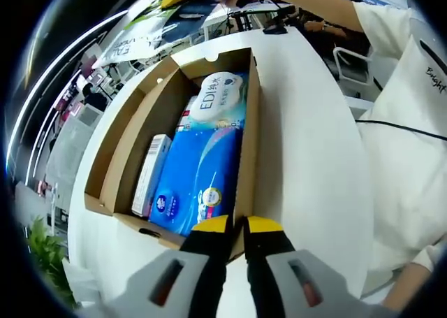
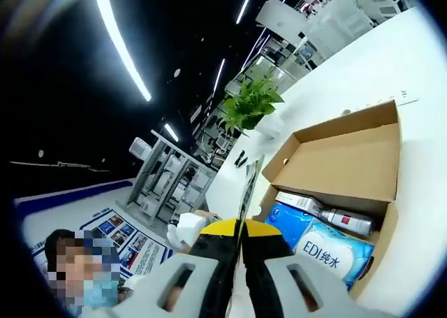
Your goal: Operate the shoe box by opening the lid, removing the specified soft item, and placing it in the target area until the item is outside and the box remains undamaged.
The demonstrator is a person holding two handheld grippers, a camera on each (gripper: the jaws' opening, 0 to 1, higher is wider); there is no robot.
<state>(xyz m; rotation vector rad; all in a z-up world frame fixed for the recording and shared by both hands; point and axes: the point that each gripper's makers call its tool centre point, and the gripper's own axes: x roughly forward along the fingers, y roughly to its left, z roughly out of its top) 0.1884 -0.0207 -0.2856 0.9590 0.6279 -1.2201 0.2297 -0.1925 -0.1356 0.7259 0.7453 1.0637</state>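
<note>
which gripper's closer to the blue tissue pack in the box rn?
Probably left. The left gripper sits at the shoe box wall, right beside the blue tissue pack. The right gripper is at the box's other side, with the pack just beyond it.

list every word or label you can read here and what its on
"EDI" plus two Chinese characters, "纯水": on the white soft pack in the shoe box, also seen in the right gripper view.
"Bright": partly readable, on the person's white sleeve.
Blue pack and narrow white box: print too small to read.
Wall posters: too blurred.
</note>
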